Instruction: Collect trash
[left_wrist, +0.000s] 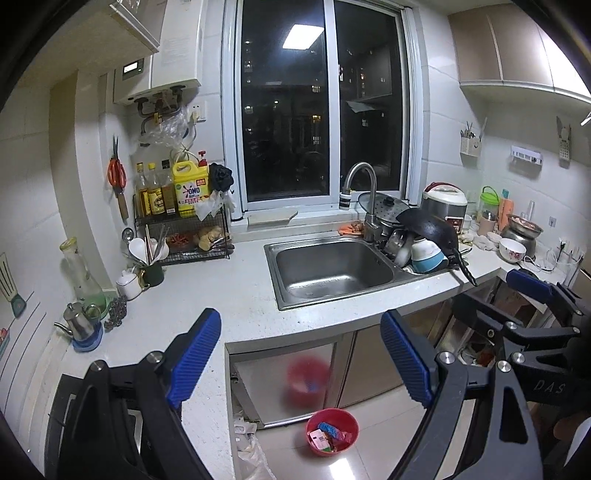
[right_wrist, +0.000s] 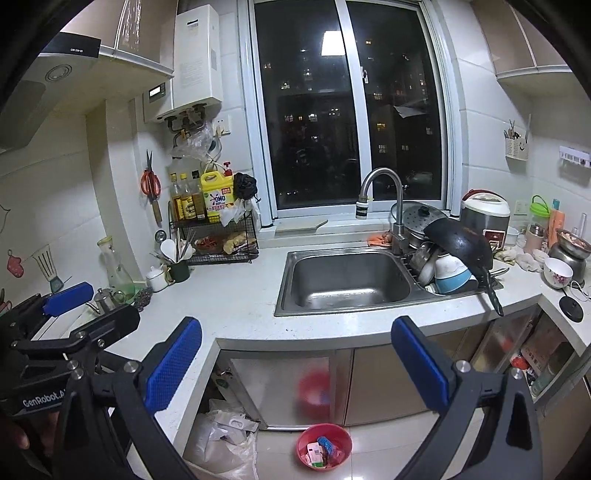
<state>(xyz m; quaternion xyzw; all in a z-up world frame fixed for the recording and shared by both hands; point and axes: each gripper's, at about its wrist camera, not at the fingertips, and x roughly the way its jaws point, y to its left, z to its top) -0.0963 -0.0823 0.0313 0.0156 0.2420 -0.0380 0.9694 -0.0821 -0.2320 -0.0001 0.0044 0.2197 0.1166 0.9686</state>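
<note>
A small red basin (left_wrist: 332, 431) sits upright on the floor tiles, just before the steel cabinet door (left_wrist: 282, 380) below the sink. Inside lie crumpled wrappers (left_wrist: 330, 435): white, blue and red.

The sink (left_wrist: 332, 273) is brushed steel with a dull sheen, as is the curved tap (left_wrist: 364, 192). The countertop (left_wrist: 243, 314) is pale, glossy speckled stone. At six o'clock, a smooth red plastic bowl (left_wrist: 332, 435) sits on shiny floor tiles (left_wrist: 388, 435). Cupboard doors (left_wrist: 284, 384) look like blurry reflective metal.

White countertop (right_wrist: 236, 295) with wire rack (right_wrist: 218, 243), floor (right_wrist: 388, 450) bearing red basin (right_wrist: 324, 445) of wrappers
</note>
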